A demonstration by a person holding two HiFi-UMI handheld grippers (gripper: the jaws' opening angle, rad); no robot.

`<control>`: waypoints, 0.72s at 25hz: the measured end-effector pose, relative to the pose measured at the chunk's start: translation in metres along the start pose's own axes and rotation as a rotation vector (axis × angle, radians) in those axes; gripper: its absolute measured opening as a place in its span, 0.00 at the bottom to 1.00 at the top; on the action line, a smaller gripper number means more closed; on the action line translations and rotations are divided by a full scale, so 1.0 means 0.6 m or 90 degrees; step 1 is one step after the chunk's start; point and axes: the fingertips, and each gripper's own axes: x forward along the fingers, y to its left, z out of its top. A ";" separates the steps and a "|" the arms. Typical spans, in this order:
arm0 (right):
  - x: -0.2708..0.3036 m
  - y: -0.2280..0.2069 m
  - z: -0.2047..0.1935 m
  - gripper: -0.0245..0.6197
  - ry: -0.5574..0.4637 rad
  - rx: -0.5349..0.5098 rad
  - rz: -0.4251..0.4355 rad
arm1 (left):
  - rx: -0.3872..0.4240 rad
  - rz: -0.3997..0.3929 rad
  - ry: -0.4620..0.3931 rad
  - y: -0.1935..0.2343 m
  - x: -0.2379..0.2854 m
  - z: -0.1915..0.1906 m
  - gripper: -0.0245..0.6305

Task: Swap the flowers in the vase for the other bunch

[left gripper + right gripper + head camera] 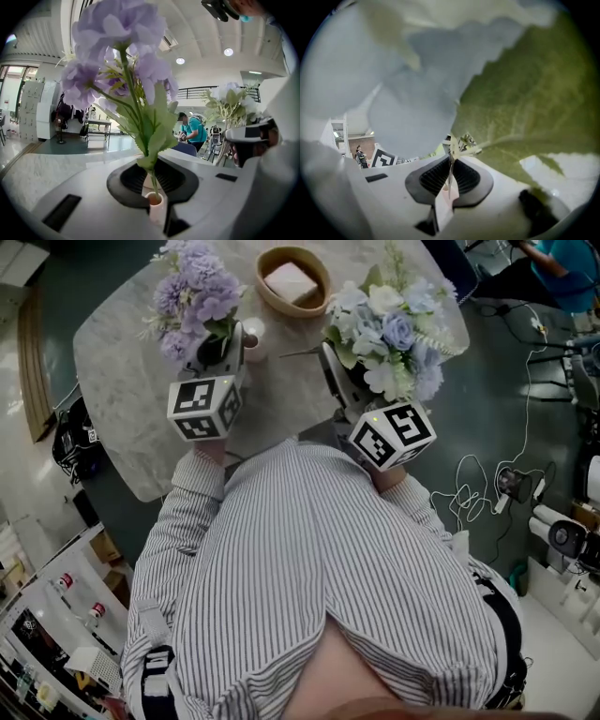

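Purple flowers were pinched by the stem in your left gripper's narrow fingers, white-and-blue flowers likewise in your right gripper. Mid-swap, it seemed: the white vase stood on the tabletop; next, one bunch's stems needed lowering straight in.

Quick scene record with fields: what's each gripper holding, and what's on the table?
left gripper: shut on the stem of the purple bunch
right gripper: shut on the stem of the white-and-blue bunch
bunches: both upright, over the table
table: marble top; wooden bowl with a white block inside
vase: maybe the small white pot beside the left gripper; unsure
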 end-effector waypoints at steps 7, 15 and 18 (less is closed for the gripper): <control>0.002 0.009 0.017 0.09 -0.019 -0.012 0.001 | 0.026 -0.019 -0.012 -0.003 -0.024 0.026 0.12; 0.002 0.014 0.023 0.09 -0.030 -0.019 -0.007 | 0.025 -0.018 -0.046 0.005 -0.059 0.047 0.12; 0.001 0.012 0.025 0.09 -0.031 -0.020 -0.008 | 0.028 -0.014 -0.067 0.005 -0.067 0.058 0.12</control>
